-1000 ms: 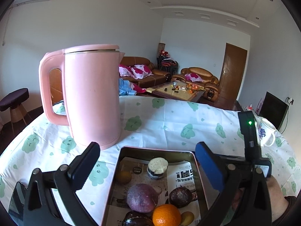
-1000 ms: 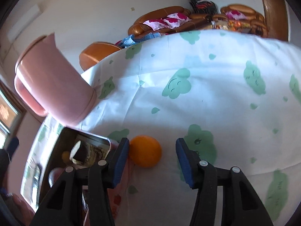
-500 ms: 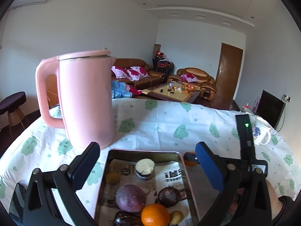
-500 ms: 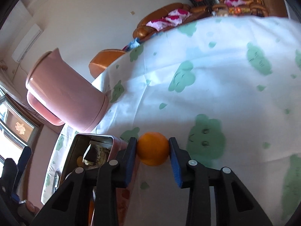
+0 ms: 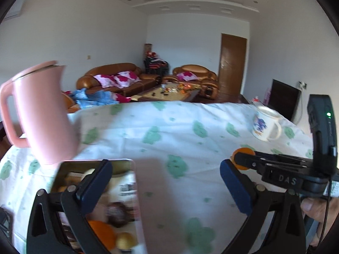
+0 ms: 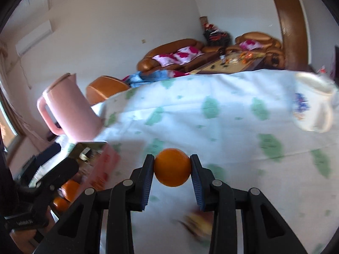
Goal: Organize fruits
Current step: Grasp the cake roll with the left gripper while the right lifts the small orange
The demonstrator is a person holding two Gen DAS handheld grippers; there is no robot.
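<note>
My right gripper (image 6: pixel 172 170) is shut on an orange (image 6: pixel 172 167) and holds it above the tablecloth, to the right of the metal tray (image 6: pixel 89 146). In the left wrist view the same orange (image 5: pixel 243 156) shows behind the right gripper's finger. My left gripper (image 5: pixel 165 182) is open and empty, over the tray's right edge (image 5: pixel 127 163). The tray holds several fruits, among them an orange (image 5: pixel 101 230), a dark purple fruit (image 5: pixel 118 213) and a small yellow fruit (image 5: pixel 126 240). The view is blurred.
A pink kettle (image 5: pixel 40 114) stands behind the tray at the left. A white mug with a blue pattern (image 5: pixel 264 124) stands at the far right of the table. A blurred fruit (image 6: pixel 199 222) lies on the cloth below my right gripper.
My right gripper has closed on the orange and lifted it off the cloth. Both grippers have swung to the right, so the tray and kettle now sit at the left.
</note>
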